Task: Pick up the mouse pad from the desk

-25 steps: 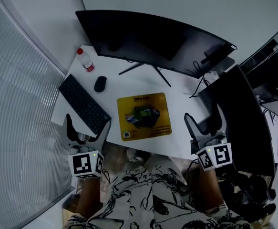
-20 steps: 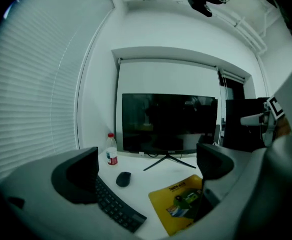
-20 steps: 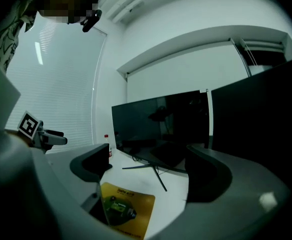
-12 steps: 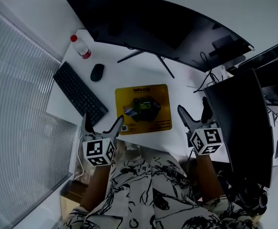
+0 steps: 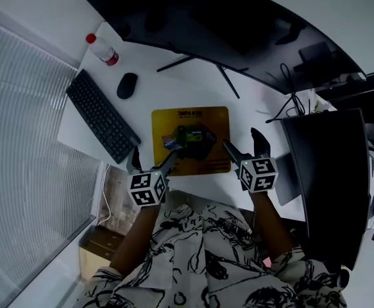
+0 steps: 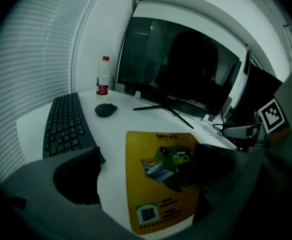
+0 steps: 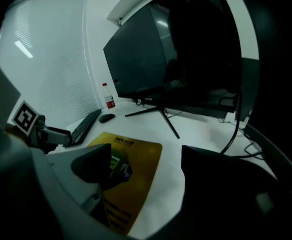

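A yellow mouse pad (image 5: 190,140) with a dark printed picture lies flat on the white desk (image 5: 251,111), near its front edge. It also shows in the left gripper view (image 6: 156,176) and the right gripper view (image 7: 135,164). My left gripper (image 5: 151,160) stands open over the pad's front left corner, jaws wide apart with nothing between them. At the pad's right edge my right gripper (image 5: 244,147) is open too, one jaw over the pad, the other over bare desk.
A black keyboard (image 5: 100,115), a black mouse (image 5: 127,85) and a red-capped bottle (image 5: 101,50) are at the left. A wide curved monitor (image 5: 225,27) on a thin stand fills the back. Cables (image 5: 296,104) and a second dark screen (image 5: 331,172) are at the right.
Both grippers have moved forward from the desk's front edge to the mouse pad's two sides. They stay open. The pad has not moved.
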`<state>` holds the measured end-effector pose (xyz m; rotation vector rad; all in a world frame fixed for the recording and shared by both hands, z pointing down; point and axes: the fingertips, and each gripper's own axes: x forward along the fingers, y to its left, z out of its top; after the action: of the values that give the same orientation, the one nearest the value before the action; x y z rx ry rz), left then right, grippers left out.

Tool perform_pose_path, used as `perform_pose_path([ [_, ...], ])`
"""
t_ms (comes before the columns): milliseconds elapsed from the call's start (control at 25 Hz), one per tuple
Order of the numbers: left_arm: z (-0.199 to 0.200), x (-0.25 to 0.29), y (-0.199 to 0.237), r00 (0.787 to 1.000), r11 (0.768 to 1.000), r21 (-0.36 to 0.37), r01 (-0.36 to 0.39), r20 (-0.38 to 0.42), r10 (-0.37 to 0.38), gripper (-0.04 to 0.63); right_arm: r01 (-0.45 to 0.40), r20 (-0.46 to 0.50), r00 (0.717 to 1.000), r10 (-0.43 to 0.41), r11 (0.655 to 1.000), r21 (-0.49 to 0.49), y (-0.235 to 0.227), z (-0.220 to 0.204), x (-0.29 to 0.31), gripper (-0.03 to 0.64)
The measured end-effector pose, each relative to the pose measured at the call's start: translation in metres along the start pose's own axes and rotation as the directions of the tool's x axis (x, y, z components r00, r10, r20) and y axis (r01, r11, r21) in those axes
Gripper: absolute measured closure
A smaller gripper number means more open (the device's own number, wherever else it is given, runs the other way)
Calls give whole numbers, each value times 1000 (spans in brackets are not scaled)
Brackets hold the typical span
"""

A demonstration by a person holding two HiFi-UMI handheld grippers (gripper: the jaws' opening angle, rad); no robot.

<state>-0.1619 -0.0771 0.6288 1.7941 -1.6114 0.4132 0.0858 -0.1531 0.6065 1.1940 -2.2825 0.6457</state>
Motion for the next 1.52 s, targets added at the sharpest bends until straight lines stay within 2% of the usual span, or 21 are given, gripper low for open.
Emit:
perform_pose_path([
  [160,-19,23,-1,998,1000,-17,-8,-60,7,31,-19,-60,998,20,1000,11,-1,-18,24,188],
  [240,-26,34,-1,996,1000,6,-10,-87,10,41,-17,-96,995,20,999,28,-3,-29,35,230],
  [320,-32,43,-1,993,1000,25,-13,-113,16,64,-5,-127,992,11,999,54,-7,-39,45,263],
  [480,-37,54,4,988,999,14,-46,-146,48,125,20,-172,985,-4,996,90,-14,-54,57,342],
  [680,-38,62,17,983,995,6,-96,-158,96,193,32,-187,982,-11,993,111,-17,-63,66,379],
  [880,-41,64,25,975,991,12,-135,-176,135,279,45,-209,978,-28,996,81,-14,-69,71,399],
  [1040,-42,63,30,964,981,65,-181,-186,190,340,73,-218,974,-67,997,21,-15,-72,70,433],
  [1160,-41,64,27,963,980,86,-179,-189,192,349,94,-230,968,-96,995,-20,-13,-72,71,438],
  [1200,-41,65,26,963,980,89,-178,-191,192,372,100,-233,967,-102,995,-21,-12,-71,71,440],
  [1520,-41,66,25,964,980,97,-173,-188,188,379,131,-222,967,-125,991,11,-8,-72,72,492],
])
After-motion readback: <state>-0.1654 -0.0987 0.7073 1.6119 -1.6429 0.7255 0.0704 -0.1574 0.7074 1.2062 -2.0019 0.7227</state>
